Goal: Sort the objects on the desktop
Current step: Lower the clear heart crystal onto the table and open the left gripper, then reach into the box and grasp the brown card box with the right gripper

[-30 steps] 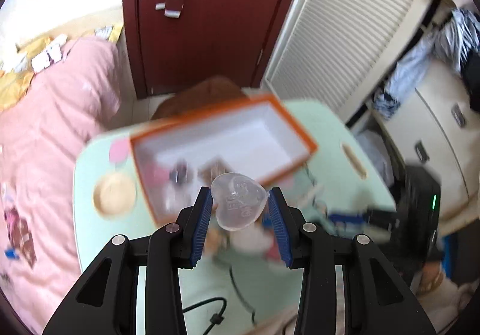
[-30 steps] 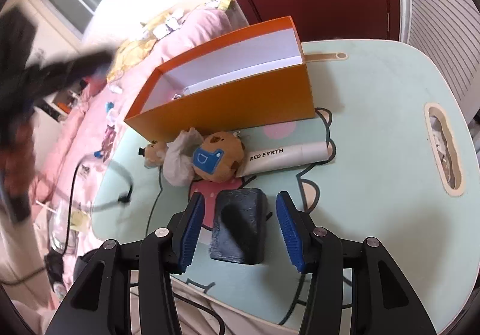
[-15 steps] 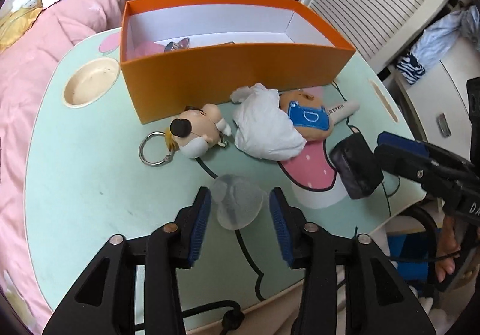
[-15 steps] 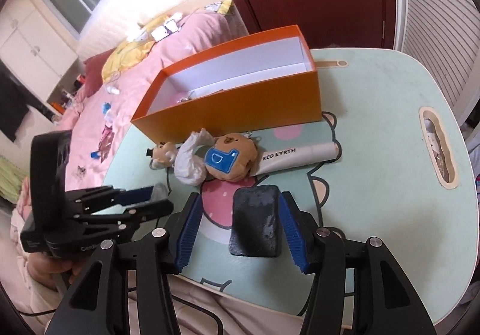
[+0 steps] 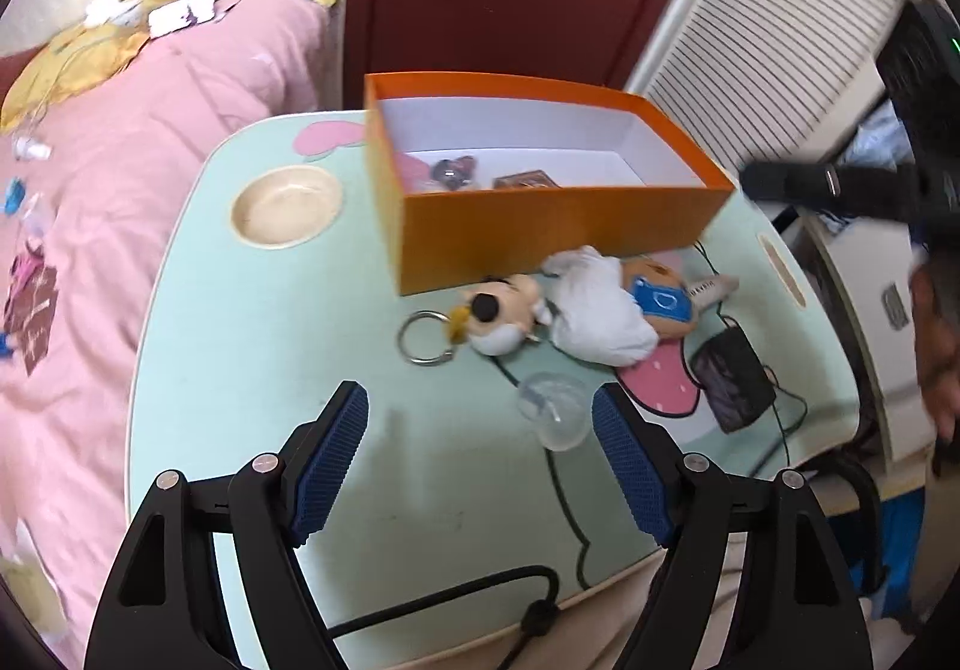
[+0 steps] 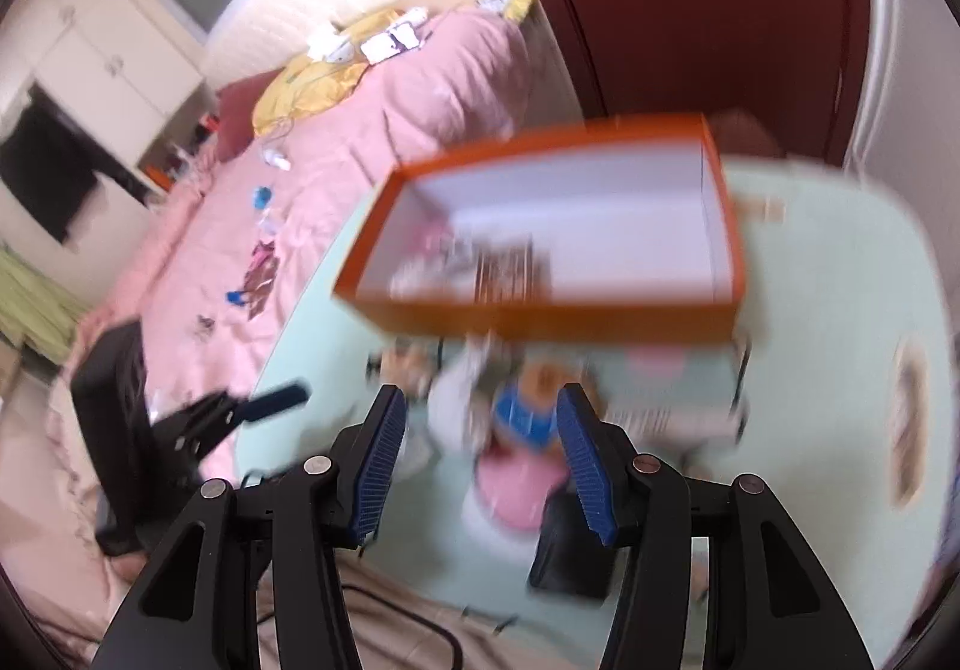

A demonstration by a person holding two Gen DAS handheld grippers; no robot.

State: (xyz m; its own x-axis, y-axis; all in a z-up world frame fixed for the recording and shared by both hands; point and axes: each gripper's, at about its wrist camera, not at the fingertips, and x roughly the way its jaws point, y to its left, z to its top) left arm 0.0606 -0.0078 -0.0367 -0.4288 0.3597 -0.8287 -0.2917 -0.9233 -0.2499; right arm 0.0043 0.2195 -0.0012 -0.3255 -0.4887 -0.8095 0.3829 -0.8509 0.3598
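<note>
Mint table [image 5: 252, 346] holds an orange box [image 5: 540, 232]; left tongs [image 5: 480, 442] and right tongs [image 6: 477, 442] gape wide, empty.

— Where does the box [image 5: 540, 172] sit on the table [image 5: 252, 346]?

— Toward twelve o'clock. A key ring [image 5: 427, 338] and a small doll [image 5: 501, 313] lie just before it, a stuffed toy [image 5: 624, 310] at the doll's three o'clock.

— And the clear cup [image 5: 552, 410]?

— At six o'clock from the toys, lying on the table. A pouch [image 5: 732, 379] rests at its three o'clock; a round recess [image 5: 287, 206] is at the box's nine o'clock.
</note>
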